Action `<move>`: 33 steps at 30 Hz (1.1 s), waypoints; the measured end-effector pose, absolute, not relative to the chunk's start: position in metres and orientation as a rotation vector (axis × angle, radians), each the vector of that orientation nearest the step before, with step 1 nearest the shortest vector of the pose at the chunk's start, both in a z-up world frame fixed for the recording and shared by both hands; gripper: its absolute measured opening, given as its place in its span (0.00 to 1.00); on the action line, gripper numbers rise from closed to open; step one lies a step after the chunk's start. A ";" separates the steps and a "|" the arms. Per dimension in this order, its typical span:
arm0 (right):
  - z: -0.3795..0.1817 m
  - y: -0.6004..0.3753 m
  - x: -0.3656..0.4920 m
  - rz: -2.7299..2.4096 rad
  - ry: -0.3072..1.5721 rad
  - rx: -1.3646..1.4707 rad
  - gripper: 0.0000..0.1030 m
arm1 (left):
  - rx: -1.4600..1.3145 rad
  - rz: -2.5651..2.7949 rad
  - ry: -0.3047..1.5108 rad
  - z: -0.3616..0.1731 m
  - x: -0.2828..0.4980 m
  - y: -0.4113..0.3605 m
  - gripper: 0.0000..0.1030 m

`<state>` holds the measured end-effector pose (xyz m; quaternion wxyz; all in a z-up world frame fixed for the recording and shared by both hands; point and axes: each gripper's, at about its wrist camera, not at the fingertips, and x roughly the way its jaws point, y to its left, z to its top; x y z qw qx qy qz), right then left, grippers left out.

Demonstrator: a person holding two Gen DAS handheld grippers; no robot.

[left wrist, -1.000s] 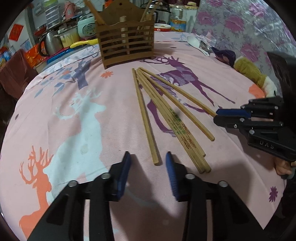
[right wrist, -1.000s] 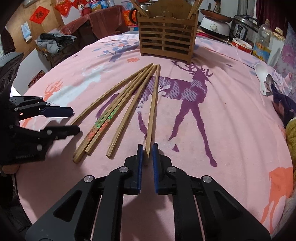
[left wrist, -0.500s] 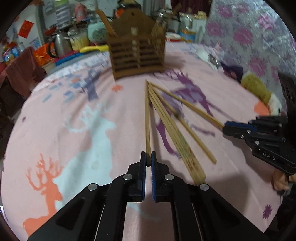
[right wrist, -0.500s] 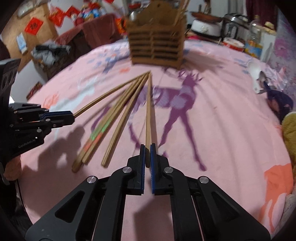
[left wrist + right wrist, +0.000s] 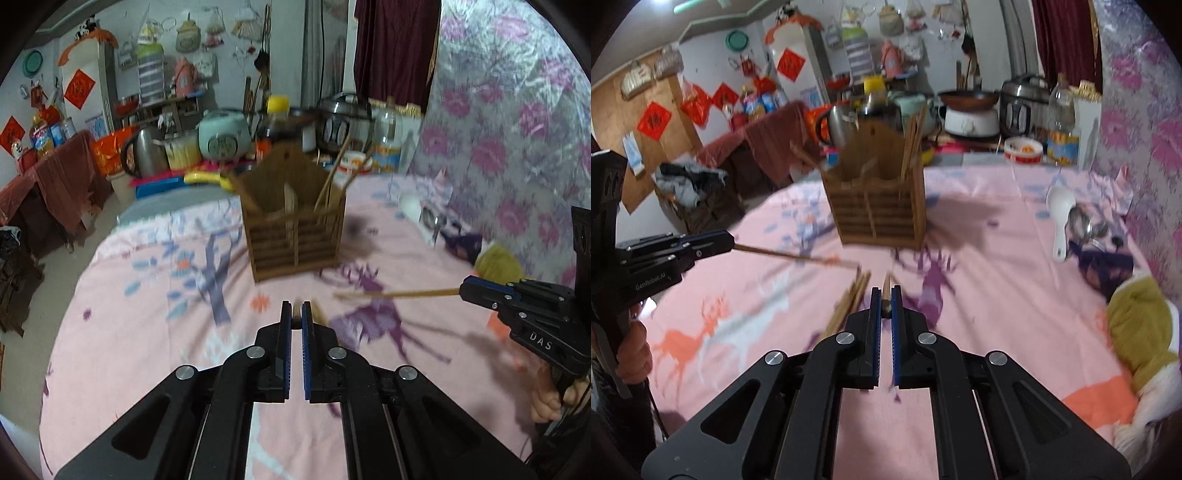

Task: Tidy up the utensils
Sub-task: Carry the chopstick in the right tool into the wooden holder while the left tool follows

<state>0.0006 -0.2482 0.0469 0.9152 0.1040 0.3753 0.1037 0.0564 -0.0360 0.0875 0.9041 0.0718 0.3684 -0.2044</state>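
A chopstick (image 5: 296, 316) is clamped in the left gripper (image 5: 296, 325), another chopstick (image 5: 886, 291) in the right gripper (image 5: 886, 306), both raised above the pink tablecloth (image 5: 997, 295); the wooden utensil holder (image 5: 877, 210) is seen at twelve o'clock.

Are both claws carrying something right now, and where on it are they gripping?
Yes. The left claw and the right claw are each shut on one wooden chopstick, pinched at its near end; the rest of the chopstick points forward.

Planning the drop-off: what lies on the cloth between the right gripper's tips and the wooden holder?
Right wrist view: only bare pink cloth separates right gripper from wooden holder.
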 end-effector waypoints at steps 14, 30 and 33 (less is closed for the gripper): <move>0.126 -0.238 0.055 0.223 0.630 0.202 0.06 | 0.126 -0.437 0.655 0.164 0.108 -0.069 0.05; 0.166 -0.226 0.125 0.061 0.313 0.228 0.06 | 0.033 -0.311 0.388 0.227 0.189 -0.081 0.05; 0.141 -0.224 0.154 0.070 0.389 0.212 0.06 | 0.036 -0.269 0.385 0.199 0.207 -0.085 0.05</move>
